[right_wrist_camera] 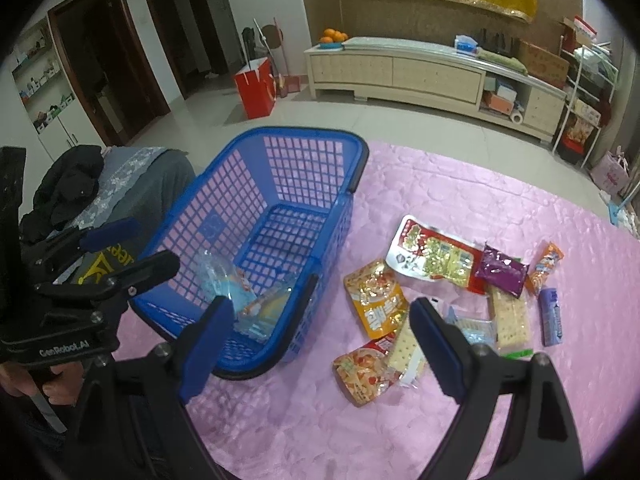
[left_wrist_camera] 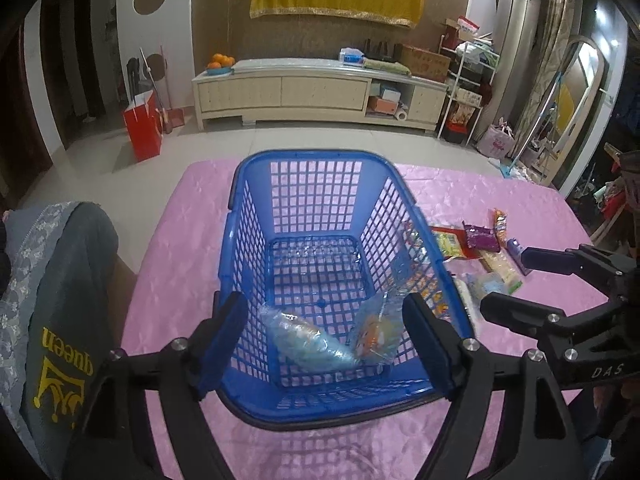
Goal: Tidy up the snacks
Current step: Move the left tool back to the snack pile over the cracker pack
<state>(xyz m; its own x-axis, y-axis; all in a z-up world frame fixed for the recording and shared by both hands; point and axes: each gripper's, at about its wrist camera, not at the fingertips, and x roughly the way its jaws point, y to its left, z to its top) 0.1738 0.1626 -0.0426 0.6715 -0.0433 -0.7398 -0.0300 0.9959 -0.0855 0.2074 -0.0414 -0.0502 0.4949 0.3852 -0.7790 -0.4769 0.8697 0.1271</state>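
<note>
A blue mesh basket [left_wrist_camera: 320, 168] [right_wrist_camera: 320, 136] stands on the pink tablecloth [right_wrist_camera: 480, 200]. Two clear-wrapped snack packets lie in its near end: a bluish one [left_wrist_camera: 308, 340] [right_wrist_camera: 218, 280] and one with orange print [left_wrist_camera: 376, 328] [right_wrist_camera: 268, 304]. My left gripper [left_wrist_camera: 326, 340] [right_wrist_camera: 136, 248] hangs open over them, its pads clear of both. My right gripper [right_wrist_camera: 320, 340] [left_wrist_camera: 520, 284] is open and empty above the basket's right rim. Right of the basket lie several loose snacks: a red-green pack [right_wrist_camera: 432, 256], a purple pack [right_wrist_camera: 500, 268], an orange pouch [right_wrist_camera: 376, 304] and cracker packs [right_wrist_camera: 510, 316].
A grey cushioned seat printed "queen" [left_wrist_camera: 60, 300] stands against the table's left edge. Beyond the table's far edge are tiled floor, a red paper bag [left_wrist_camera: 144, 124] and a long cream cabinet [left_wrist_camera: 320, 88]. A hand [right_wrist_camera: 24, 380] grips the left tool.
</note>
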